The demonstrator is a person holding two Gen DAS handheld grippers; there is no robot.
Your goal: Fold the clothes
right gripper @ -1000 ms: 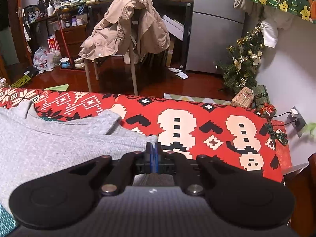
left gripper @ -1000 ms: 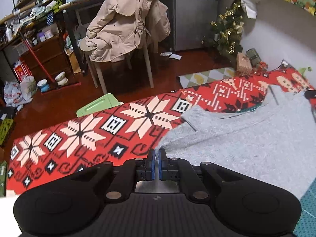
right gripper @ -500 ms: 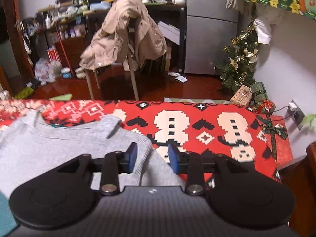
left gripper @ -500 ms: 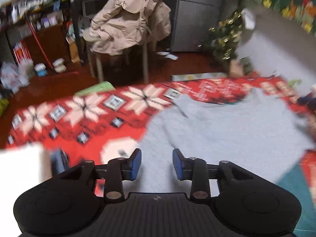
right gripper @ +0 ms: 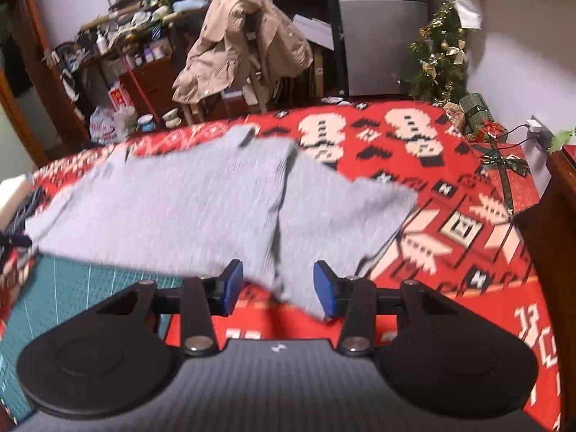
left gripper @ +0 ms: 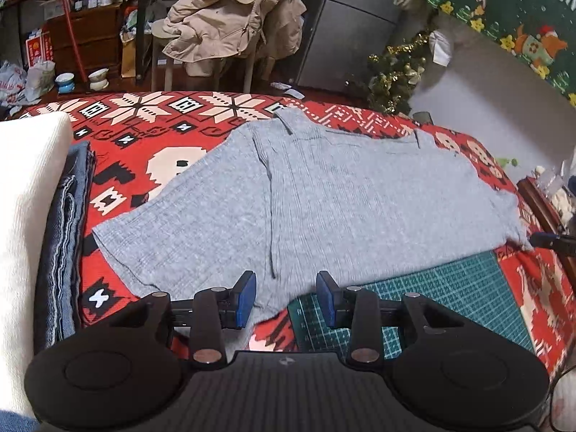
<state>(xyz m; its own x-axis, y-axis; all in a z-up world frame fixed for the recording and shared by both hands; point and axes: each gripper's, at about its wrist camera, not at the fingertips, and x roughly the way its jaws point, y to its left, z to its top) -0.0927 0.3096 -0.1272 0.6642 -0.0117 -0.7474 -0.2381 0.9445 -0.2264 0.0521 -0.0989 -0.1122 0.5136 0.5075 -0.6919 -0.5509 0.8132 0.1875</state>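
- The left gripper [left gripper: 286, 300] and the right gripper [right gripper: 276, 289], clamped a second ago at the grey sweater's shoulders, have just been opening; both now stand parted, gripping nothing.
- Grey sweater [left gripper: 342, 198]: released, lying spread flat on the red patterned blanket [left gripper: 144, 133], hem overlapping the green cutting mat [left gripper: 432, 298].
- Both grippers now sit back at the hem edge.
- Judgement: spreading is complete; the first fold, likely of a sleeve, can start.
- Folded jeans [left gripper: 61, 237] lie stacked at the left.
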